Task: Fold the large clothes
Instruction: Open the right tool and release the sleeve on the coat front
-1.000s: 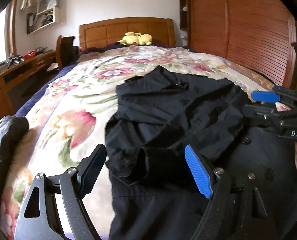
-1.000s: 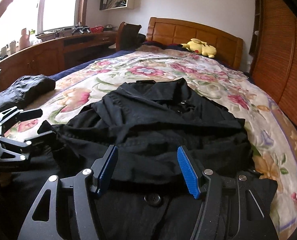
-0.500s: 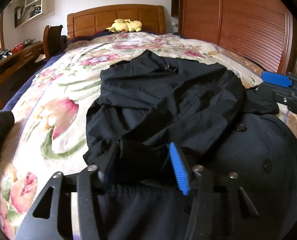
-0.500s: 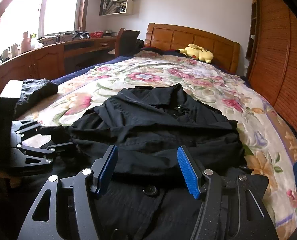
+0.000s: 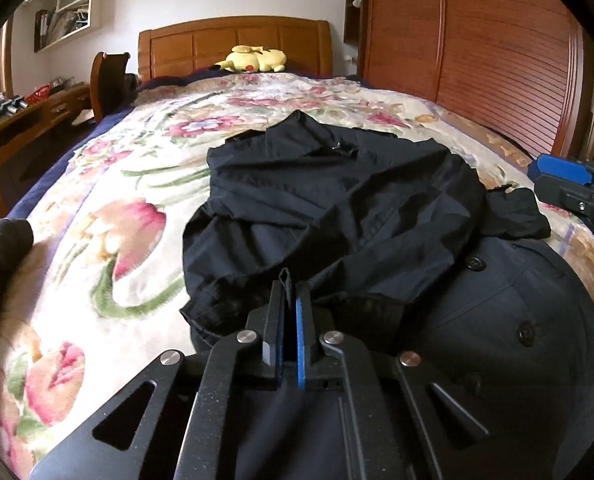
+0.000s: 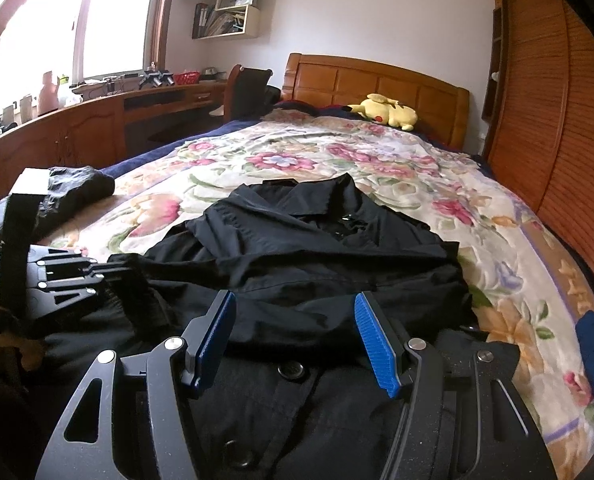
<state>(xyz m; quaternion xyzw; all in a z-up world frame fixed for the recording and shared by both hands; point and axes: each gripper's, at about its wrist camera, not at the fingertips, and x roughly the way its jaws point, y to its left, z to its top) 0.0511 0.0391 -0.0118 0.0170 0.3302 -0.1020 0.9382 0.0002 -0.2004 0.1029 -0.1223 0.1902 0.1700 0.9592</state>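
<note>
Your left gripper (image 5: 290, 292) is clamped tight on a pinch of the black coat (image 5: 337, 208), w/ a little tuft of fabric poking up between the pads right at the tips. That pinch is on the sleeve/cuff area at the coat's near-left edge; the rest of the coat spreads away toward 12 and 1 o'clock from the jaws.

Your right gripper (image 6: 293, 344) is released, jaws standing apart w/ nothing pressed between the blue pads (image 6: 377, 350). The coat lies under and ahead of it, a folded ridge of fabric crossing just past the tips, collar up at 12 o'clock. A coat button (image 6: 291, 370) sits just below the gap.

The coat's on the floral bedspread (image 6: 377, 156), roughly mid-bed. Yellow plush toy (image 6: 387, 112) at the headboard (image 6: 377, 80), 12–1 o'clock. Another dark bundle (image 6: 77, 184) sits at 10 o'clock, well apart.
</note>
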